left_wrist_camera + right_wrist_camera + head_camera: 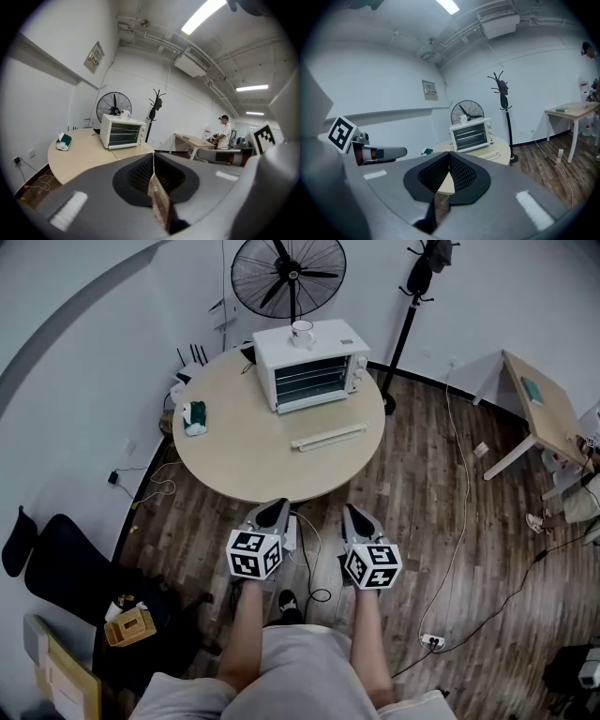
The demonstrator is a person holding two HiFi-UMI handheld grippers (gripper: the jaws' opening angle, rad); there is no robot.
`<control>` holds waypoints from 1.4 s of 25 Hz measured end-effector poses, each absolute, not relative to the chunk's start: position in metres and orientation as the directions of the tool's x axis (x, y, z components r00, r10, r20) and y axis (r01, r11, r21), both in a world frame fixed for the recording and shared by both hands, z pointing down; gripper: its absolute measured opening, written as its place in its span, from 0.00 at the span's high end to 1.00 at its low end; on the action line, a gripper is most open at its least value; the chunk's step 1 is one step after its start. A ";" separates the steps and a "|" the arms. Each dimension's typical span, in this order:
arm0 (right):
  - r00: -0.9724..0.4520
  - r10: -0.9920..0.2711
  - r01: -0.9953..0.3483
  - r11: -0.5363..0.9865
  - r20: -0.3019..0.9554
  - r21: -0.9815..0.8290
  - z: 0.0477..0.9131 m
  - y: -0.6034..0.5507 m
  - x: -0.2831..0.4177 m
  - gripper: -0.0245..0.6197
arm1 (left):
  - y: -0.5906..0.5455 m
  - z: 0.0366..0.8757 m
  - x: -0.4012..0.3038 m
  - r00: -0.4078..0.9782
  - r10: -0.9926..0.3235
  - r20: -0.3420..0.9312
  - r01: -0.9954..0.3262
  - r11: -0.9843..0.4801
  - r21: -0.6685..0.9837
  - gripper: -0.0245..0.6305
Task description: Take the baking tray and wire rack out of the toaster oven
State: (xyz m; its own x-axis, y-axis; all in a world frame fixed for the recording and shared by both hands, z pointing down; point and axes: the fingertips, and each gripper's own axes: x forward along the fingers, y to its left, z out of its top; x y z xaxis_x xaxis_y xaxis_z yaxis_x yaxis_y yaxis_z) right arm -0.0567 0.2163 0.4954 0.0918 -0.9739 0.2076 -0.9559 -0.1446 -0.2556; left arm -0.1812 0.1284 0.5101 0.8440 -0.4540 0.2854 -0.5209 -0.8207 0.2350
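Hovering short of the round table [234, 460], left gripper [273, 514] and right gripper [357, 518] both pinched closed, empty; toaster oven [312, 371] sits at 12 o'clock, door closed, tray and rack presumably inside; tugging that door could slide the oven and topple the mug [302, 332] on top

The floor [422, 484] is made of dark wood boards. The walls [84, 362] are white. A round, light wood table [234, 465] stands in the middle. Far behind it, by the wall, stands a big black fan [288, 276]. To the right of the fan is a black coat stand [411, 306]. A small wood table [542, 399] with white legs is on the right. A black chair [61, 568] sits near on the left. A white plug strip [432, 641] lies on the floor, near on the right. Long bright lamps [204, 15] shine on the ceiling.
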 end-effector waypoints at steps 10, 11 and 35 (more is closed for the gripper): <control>0.127 -0.964 -0.959 -0.180 0.234 -0.221 0.504 0.170 -0.047 0.96 | 0.082 0.510 -0.179 0.872 -0.408 0.272 -0.471 -0.852 0.229 0.87; 0.133 -0.964 -0.956 -0.186 0.229 -0.226 0.504 0.167 -0.045 0.96 | 0.076 0.508 -0.181 0.874 -0.408 0.264 -0.468 -0.854 0.228 0.87; -0.040 -0.967 -0.944 -0.046 0.252 -0.327 0.542 0.062 0.042 0.78 | -0.027 0.523 -0.112 0.808 -0.492 0.324 -0.568 -0.796 0.208 0.68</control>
State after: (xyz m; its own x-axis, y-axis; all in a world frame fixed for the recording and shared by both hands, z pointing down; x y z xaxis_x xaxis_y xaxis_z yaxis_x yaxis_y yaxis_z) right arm 0.0424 0.0616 0.5424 -0.0401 -0.9668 0.2524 -0.9439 -0.0462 -0.3271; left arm -0.1125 -0.0271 0.5229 0.8081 -0.4918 0.3243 -0.5680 -0.7964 0.2077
